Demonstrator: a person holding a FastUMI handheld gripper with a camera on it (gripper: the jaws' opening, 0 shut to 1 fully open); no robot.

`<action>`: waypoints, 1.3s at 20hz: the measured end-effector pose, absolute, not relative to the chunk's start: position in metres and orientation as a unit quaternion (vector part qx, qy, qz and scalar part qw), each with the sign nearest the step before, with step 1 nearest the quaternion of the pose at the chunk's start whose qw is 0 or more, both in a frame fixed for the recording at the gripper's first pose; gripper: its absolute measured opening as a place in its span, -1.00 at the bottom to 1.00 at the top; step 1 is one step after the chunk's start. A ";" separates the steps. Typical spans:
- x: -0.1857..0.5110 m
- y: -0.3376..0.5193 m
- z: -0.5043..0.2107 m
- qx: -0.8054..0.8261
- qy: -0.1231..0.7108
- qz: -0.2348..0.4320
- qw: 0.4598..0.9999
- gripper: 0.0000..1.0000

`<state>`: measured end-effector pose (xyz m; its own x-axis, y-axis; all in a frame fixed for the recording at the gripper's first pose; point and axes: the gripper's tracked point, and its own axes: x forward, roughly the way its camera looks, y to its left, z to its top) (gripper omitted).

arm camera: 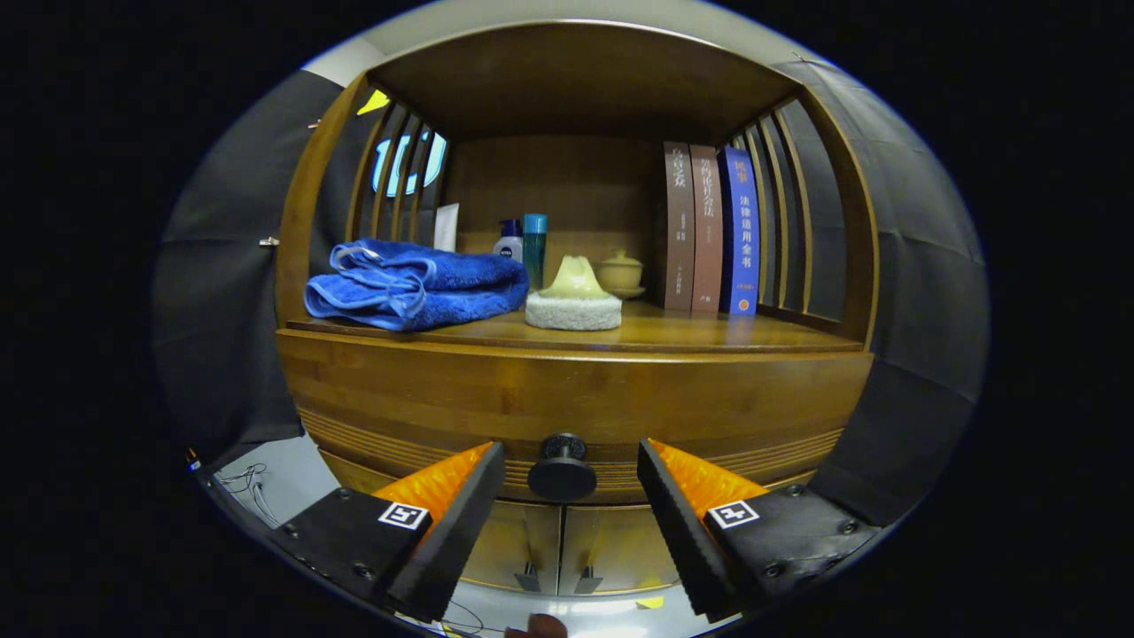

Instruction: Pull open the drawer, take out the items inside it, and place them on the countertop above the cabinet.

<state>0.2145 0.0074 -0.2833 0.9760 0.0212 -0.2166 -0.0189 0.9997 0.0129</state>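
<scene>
1. Flanking the drawer's round dark knob (pixel 562 468), the gripper (pixel 570 461) stood spread wide, one finger to each side of the knob with a clear gap both ways, gripping nothing.
2. Drawer (pixel 576 399) was shut, its wooden front flush in the cabinet; contents hidden.
3. Below the drawer, two cabinet doors (pixel 560 545) met at a centre seam.
4. Countertop (pixel 709 332) above the drawer carried, near edge first: a folded blue towel (pixel 412 285) at left and, just right of it, a pale mound-shaped piece on a white round base (pixel 574 301).
5. Farther back, behind these: a white tube (pixel 446 227), a small white bottle (pixel 508 240), a teal bottle (pixel 534 246) and a cream lidded cup (pixel 619 273).
6. Three upright books (pixel 709 230) stood at right, two brown and one blue, beside the slatted side wall (pixel 780 213).
</scene>
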 end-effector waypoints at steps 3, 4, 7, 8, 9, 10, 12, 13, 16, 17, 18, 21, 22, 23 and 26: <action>0.191 0.001 -0.251 0.009 0.087 0.015 0.996 0.97; 0.183 -0.003 -0.239 0.007 0.079 0.014 0.997 0.97; 0.156 -0.008 -0.200 0.004 0.052 0.013 0.999 0.96; 0.149 -0.011 -0.189 0.006 0.048 0.014 0.999 0.96; 0.139 -0.011 -0.175 0.007 0.046 0.017 0.999 0.96; 0.131 -0.012 -0.163 0.006 0.042 0.018 0.999 0.96; 0.117 -0.017 -0.142 0.001 0.035 0.016 0.999 0.96; 0.111 -0.019 -0.133 0.002 0.031 0.016 0.999 0.96; 0.091 -0.016 -0.103 0.012 0.022 0.025 0.999 0.96; 0.086 -0.016 -0.094 0.011 0.018 0.026 0.999 0.96; 0.081 -0.016 -0.087 0.005 0.016 0.027 1.000 0.96; 0.070 -0.013 -0.073 -0.007 0.017 0.032 0.999 0.96; 0.067 -0.010 -0.070 -0.005 0.018 0.038 0.999 0.96; 0.065 -0.008 -0.068 -0.005 0.019 0.043 0.999 0.96; 0.063 -0.016 -0.069 -0.017 0.027 0.037 0.999 0.96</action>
